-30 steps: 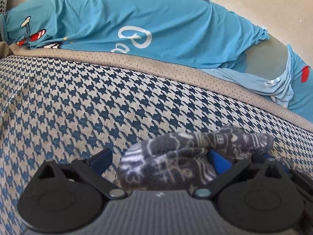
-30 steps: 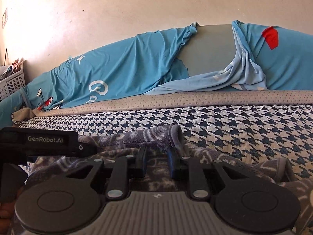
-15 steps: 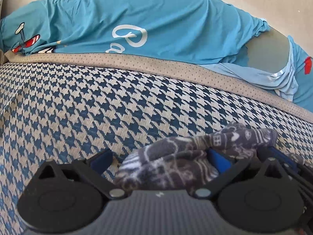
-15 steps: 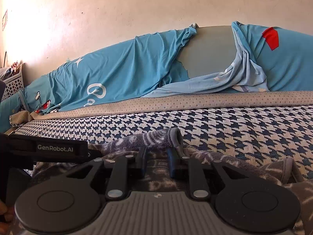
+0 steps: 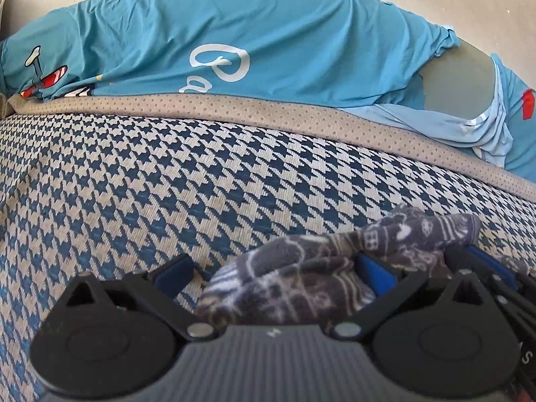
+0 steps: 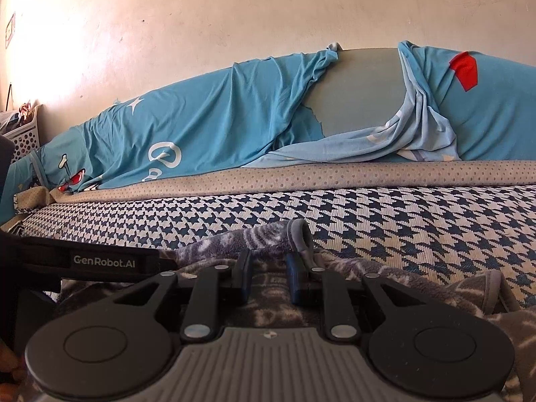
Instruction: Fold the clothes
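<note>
A grey patterned fleece garment (image 5: pixel 301 281) lies bunched on the houndstooth bed cover (image 5: pixel 167 184). My left gripper (image 5: pixel 273 271) is open and wide. The bunched cloth sits between its fingers, against the right blue pad (image 5: pixel 372 274) and clear of the left one. My right gripper (image 6: pixel 269 278) is shut narrowly on a fold of the same garment (image 6: pixel 268 238), whose grey hem loops up by its right finger. The left gripper's black body (image 6: pixel 100 261) shows at the left of the right wrist view. Part of the right gripper (image 5: pixel 485 261) shows at the right edge of the left wrist view.
A blue printed sheet (image 6: pixel 201 134) drapes over a long grey cushion (image 6: pixel 361 93) against the wall behind the bed. A dotted beige band (image 6: pixel 335 174) edges the cover. A white laundry basket (image 6: pixel 23 137) stands at the far left.
The left gripper has shifted only slightly. Its black body sits a little lower in the right wrist view. Both grippers keep the same opening on the garment.
</note>
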Available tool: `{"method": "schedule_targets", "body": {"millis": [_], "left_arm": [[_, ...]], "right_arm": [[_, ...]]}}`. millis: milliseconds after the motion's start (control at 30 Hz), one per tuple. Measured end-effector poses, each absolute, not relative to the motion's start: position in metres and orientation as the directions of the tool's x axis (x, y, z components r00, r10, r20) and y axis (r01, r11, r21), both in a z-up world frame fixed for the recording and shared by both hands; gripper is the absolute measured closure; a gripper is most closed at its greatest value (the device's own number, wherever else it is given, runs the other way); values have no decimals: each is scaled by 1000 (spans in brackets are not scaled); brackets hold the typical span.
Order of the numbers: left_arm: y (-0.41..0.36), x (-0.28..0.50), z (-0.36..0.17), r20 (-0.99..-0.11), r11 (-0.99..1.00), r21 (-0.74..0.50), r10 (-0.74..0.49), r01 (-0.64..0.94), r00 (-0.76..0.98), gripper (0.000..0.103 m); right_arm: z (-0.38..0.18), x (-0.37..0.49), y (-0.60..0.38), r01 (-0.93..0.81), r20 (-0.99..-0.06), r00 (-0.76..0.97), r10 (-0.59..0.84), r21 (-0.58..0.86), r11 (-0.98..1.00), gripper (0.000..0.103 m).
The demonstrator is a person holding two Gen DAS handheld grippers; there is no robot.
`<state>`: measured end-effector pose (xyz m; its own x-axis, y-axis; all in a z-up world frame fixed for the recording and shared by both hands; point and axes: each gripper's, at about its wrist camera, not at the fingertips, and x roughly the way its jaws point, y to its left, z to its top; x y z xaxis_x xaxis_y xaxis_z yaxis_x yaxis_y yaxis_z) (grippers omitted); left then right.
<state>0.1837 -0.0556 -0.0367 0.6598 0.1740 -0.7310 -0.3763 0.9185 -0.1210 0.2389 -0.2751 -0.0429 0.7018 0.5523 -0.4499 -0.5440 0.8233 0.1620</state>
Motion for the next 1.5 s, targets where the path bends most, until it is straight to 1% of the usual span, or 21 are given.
{"method": "schedule_targets", "body": {"millis": [200, 433, 767, 833, 967, 1067, 1233, 1500], "left_arm": [[-59, 177, -25, -740, 916, -117, 177, -383, 649, 0], [-67, 160, -9, -730, 909, -106, 204, -403, 652, 0], [-68, 121, 27, -709, 904, -161, 173, -396, 684, 0], [-71, 110, 32, -707, 907, -173, 158, -384, 690, 0], [-83, 91, 32, -710, 913, -175, 143, -369, 690, 0], [-93, 78, 29, -716, 919, -172, 131, -355, 685, 0], [-107, 62, 22, -731, 921, -167, 124, -352, 671, 0], [-117, 53, 6, -753, 924, -132, 142, -360, 642, 0]], "right_arm": [[-36, 233, -277, -551, -451, 700, 554, 152, 820, 82], [-17, 219, -283, -561, -450, 682, 576, 183, 807, 76], [18, 193, -307, -553, -394, 694, 603, 245, 796, 75], [23, 188, -313, -541, -399, 699, 593, 247, 804, 74], [29, 178, -327, -521, -411, 710, 572, 240, 819, 71], [31, 169, -337, -505, -428, 718, 548, 221, 834, 70], [30, 155, -355, -490, -455, 709, 538, 231, 841, 70], [22, 134, -357, -545, -489, 644, 589, 247, 801, 70]]}}
